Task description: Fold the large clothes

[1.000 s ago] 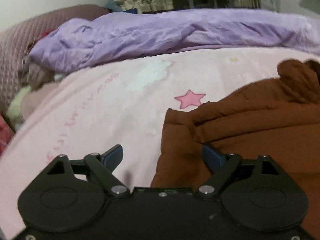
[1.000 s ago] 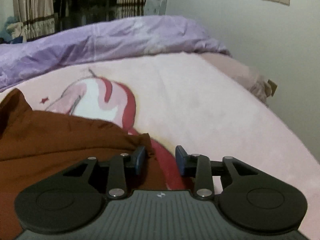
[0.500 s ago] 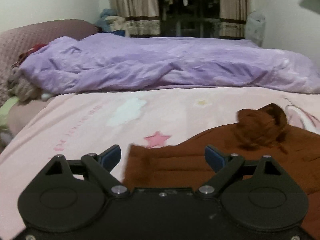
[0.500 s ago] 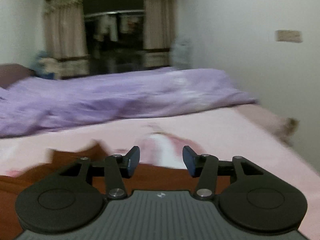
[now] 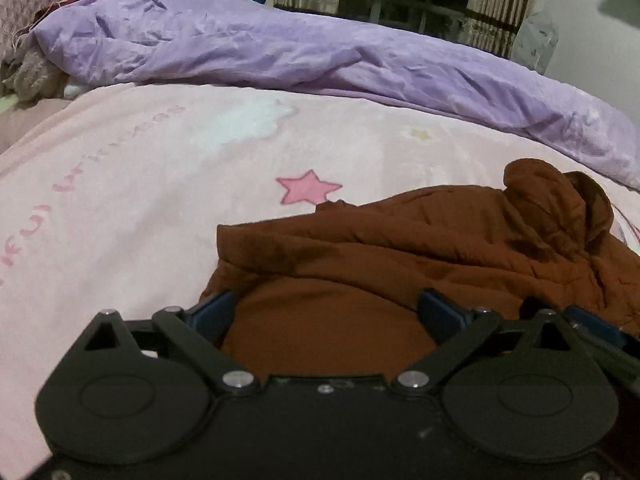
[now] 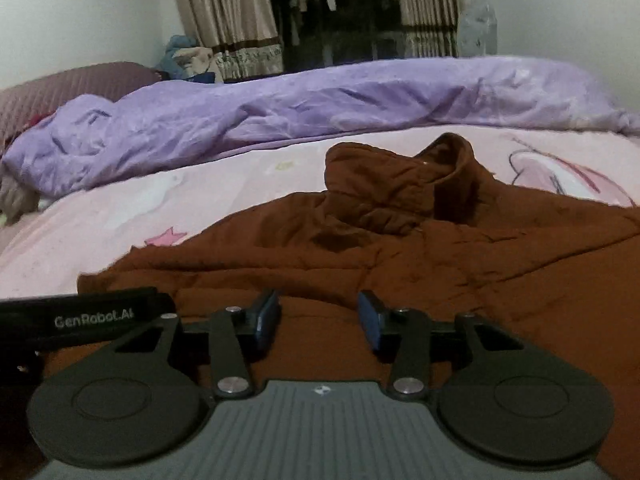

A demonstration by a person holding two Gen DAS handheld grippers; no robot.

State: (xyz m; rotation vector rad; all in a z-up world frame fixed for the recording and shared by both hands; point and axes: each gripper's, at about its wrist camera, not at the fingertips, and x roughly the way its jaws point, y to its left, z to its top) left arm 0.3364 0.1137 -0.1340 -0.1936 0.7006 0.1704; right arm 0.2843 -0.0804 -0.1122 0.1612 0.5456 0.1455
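A large rust-brown padded jacket [image 5: 420, 248] lies spread on the pink bed sheet [image 5: 140, 184], its collar [image 6: 436, 176] bunched up at the far side. My left gripper [image 5: 328, 316] is open just above the jacket's near left part, with brown fabric showing between its blue fingers. My right gripper [image 6: 318, 318] is open and empty over the jacket's [image 6: 400, 256] near middle. The left gripper's black body [image 6: 80, 316] shows at the left edge of the right wrist view, close beside the right gripper.
A crumpled purple duvet [image 5: 280, 48] lies across the far side of the bed. A mauve headboard cushion [image 6: 72, 80] and a plush toy [image 5: 32, 72] are at the far left. Curtains and a dark wardrobe [image 6: 340, 12] stand behind; a white wall is at right.
Both grippers tilted up, then back down onto the jacket. The right gripper has shifted left from the jacket's right edge to its middle and opened wider. The left one stays open.
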